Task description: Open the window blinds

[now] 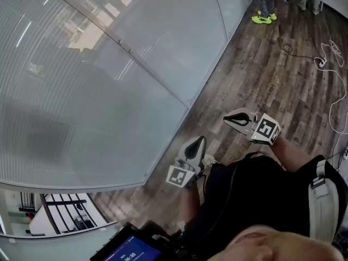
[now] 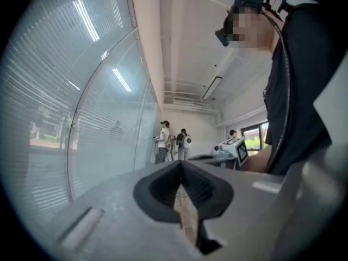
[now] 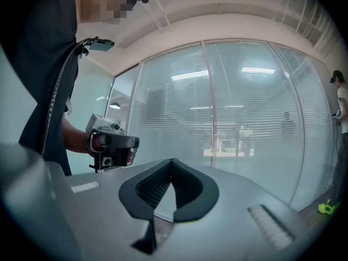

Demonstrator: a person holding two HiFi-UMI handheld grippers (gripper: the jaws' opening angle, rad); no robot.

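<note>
White slatted window blinds (image 1: 81,91) hang lowered and shut along the left and far side, beside the brown wooden plank floor (image 1: 261,75). Near the person, the left gripper (image 1: 200,140) and the right gripper (image 1: 228,117) are apart from the blinds. Both have their fingers closed together, holding nothing.

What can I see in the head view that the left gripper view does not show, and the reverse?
Only the head view: the wooden floor, a white cable lying on it, neon yellow shoes, and a lit blue screen at the bottom edge. Only the left gripper view: the ceiling with a long lamp, and people standing in the distance. Both: the glass wall with its blinds lowered, the left gripper and the right gripper, each with fingers together and nothing between them.
</note>
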